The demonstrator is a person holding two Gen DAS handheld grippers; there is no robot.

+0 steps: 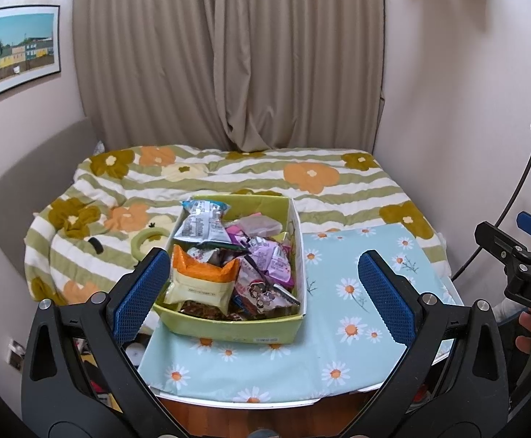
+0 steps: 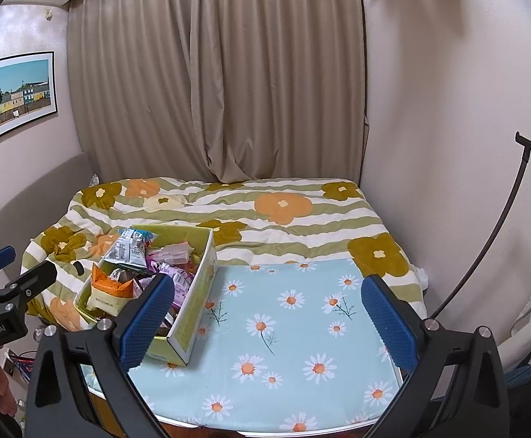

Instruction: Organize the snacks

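A yellow-green cardboard box [image 1: 229,328] full of snack packets stands on the daisy-print table [image 1: 356,310], at its left side. On top lie an orange-and-cream packet [image 1: 201,277], a silver-blue bag [image 1: 201,224] and pink wrappers [image 1: 274,261]. My left gripper [image 1: 260,292] hangs open in front of the box, its blue pads wide apart and empty. In the right wrist view the box [image 2: 188,325] sits at left, and my right gripper [image 2: 269,321] is open over the bare cloth to the box's right. Each gripper also shows at the edge of the other's view.
Behind the table lies a bed with a striped flower quilt [image 1: 301,182]. Beige curtains [image 1: 229,54] cover the back wall. A framed picture [image 1: 17,51] hangs at left. A dark curved stand [image 2: 484,255] rises at right. A hand [image 1: 528,332] holds the right gripper's handle.
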